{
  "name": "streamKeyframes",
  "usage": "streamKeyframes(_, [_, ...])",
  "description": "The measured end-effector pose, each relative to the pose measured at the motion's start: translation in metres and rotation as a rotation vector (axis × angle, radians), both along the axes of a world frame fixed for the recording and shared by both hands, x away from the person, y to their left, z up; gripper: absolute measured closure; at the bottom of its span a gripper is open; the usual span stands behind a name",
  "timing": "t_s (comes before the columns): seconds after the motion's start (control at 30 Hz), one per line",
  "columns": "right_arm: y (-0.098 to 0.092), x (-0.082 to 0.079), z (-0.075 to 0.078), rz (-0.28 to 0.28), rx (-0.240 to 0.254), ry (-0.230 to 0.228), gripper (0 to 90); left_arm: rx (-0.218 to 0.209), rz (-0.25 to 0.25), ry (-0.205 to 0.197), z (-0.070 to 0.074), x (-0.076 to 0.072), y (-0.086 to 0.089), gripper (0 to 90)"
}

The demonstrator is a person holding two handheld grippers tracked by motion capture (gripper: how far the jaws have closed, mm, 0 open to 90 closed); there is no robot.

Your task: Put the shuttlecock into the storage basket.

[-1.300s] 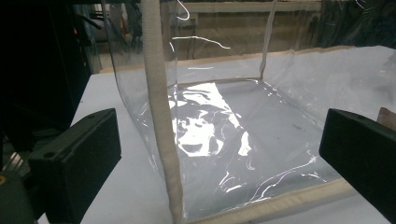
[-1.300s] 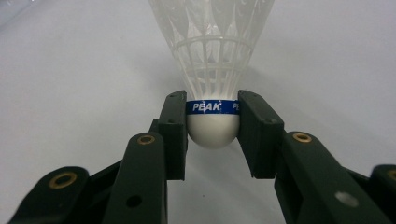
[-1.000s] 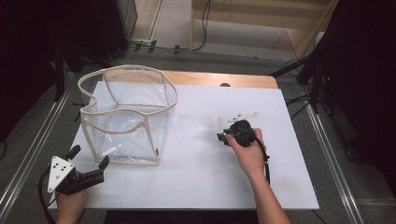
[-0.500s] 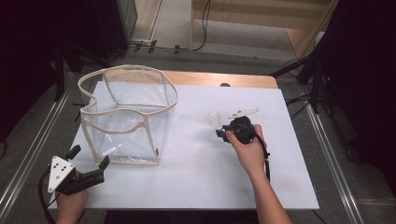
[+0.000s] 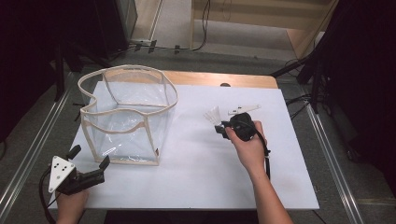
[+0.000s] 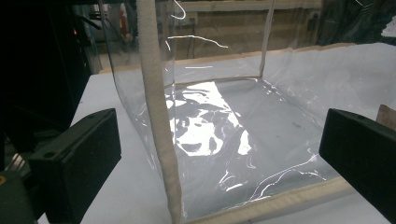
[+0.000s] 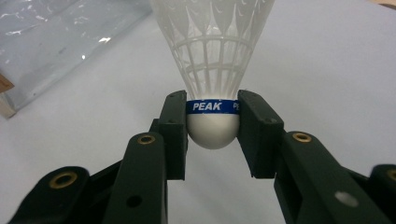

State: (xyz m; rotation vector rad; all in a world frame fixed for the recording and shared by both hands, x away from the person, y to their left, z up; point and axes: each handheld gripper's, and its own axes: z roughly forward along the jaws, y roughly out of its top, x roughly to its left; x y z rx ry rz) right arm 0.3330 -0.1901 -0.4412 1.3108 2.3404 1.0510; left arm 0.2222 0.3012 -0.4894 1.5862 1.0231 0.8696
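My right gripper (image 7: 212,135) is clamped on one white plastic shuttlecock with a rounded white cork and a blue band (image 7: 213,70); both black fingers (image 7: 175,128) press on the cork at the band, so the mesh skirt points away from the jaws and stays free of them. I judge the grip is set on the cork because it is the hard part, while the skirt would deform under pressure. In the high view the shuttlecock (image 5: 213,115) sits at the tip of my right gripper (image 5: 223,127), over the white rectangular table top (image 5: 196,177) on its right half, well apart from the clear soft plastic bin with cream fabric edging (image 5: 126,116). The bin stands upright with its mouth open upward on the left half, which I judge suits it to receive the shuttlecock from above. My left gripper (image 5: 86,164) rests at the near left corner of the table, aimed at the bin's near corner seam (image 6: 156,121), with its jaws wide apart and nothing between them, probably ready to steady the soft wall. Count: one shuttlecock, one bin, two grippers.
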Motion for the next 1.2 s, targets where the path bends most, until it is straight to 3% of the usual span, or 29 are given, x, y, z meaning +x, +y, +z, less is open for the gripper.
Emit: streamKeyframes(1.2, [0.013, 0.007, 0.037, 0.044, 0.025, -0.054, 63.1, 0.002, -0.003, 0.003, 0.0, 0.001, 0.0, 0.0])
